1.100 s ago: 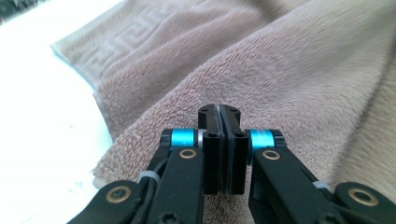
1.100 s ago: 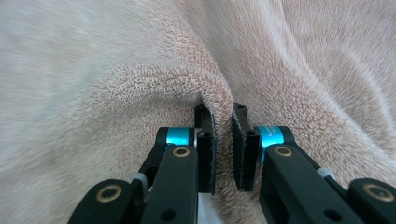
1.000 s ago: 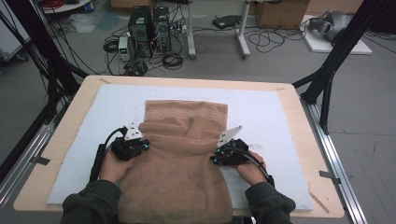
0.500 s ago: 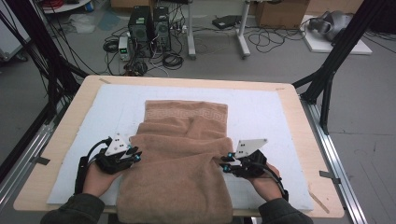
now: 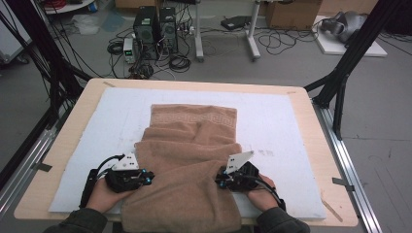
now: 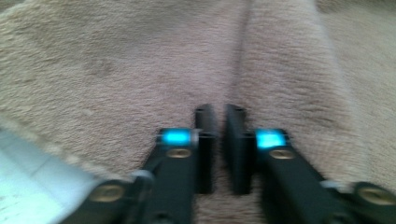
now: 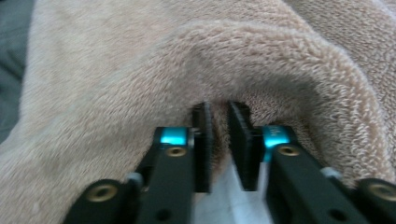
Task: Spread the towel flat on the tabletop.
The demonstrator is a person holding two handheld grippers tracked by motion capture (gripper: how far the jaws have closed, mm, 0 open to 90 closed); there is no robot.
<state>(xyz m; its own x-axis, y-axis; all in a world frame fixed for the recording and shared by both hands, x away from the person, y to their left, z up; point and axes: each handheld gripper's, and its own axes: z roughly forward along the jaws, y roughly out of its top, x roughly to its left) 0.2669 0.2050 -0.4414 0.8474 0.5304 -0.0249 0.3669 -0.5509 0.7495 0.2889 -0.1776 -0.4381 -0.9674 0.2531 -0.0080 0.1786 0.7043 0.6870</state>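
Left tongs [image 5: 145,178] and right tongs [image 5: 221,182] nearly shut after quick open-and-close, each pinching towel [image 5: 189,165] edge. Towel spread on white mat [image 5: 291,126], near end hung over table [image 5: 63,145] edge. Risk: thin pinch slipped, fold left crooked.

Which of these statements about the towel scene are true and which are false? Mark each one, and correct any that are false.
1. The brown towel lies on a white mat. True.
2. The towel is spread flat in a single layer. False: it is bunched and folded over itself, and its near end hangs over the table's front edge.
3. The left gripper is at the towel's left edge and the right gripper at its right edge. True.
4. Both grippers' jaws stand wide open. False: each pair is nearly closed, with a narrow gap.
5. The table has a dark metal top. False: it is light wood.
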